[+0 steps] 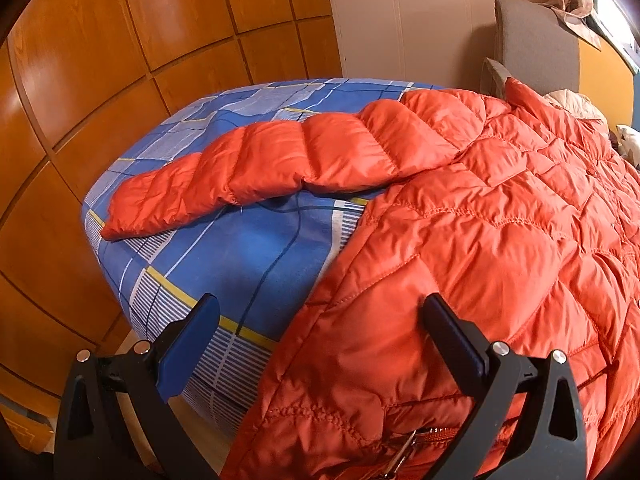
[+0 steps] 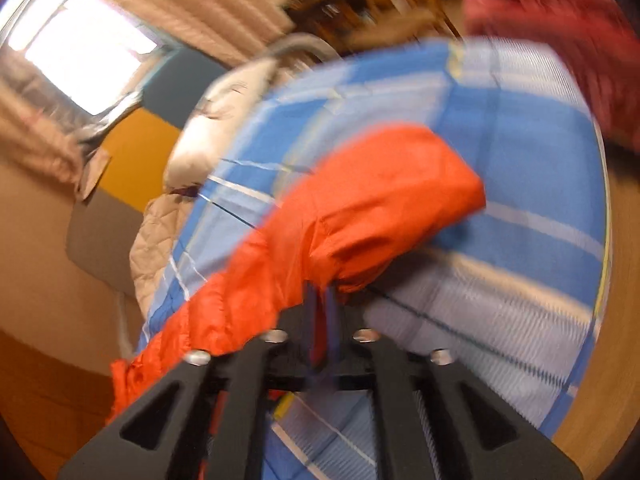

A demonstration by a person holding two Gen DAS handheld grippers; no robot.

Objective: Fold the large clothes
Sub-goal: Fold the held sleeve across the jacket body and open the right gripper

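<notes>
1. Left gripper [image 1: 320, 312] hovering with jaws wide apart, nothing clamped; hem of orange quilted jacket [image 1: 480, 240] directly beneath and ahead.
2. Jacket spread flat on blue checked bed [image 1: 248, 252]; one sleeve [image 1: 256, 172] stretched out beyond the gripper, to its left.
3. Right gripper [image 2: 322, 308] narrow, pinching an orange fold of jacket fabric [image 2: 360, 208]; view motion-blurred.

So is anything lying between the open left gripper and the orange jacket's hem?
Nothing visible. The left gripper stands open right over the orange jacket, whose hem edge already sits between its fingers; only the blue checked sheet shows beside it.
</notes>
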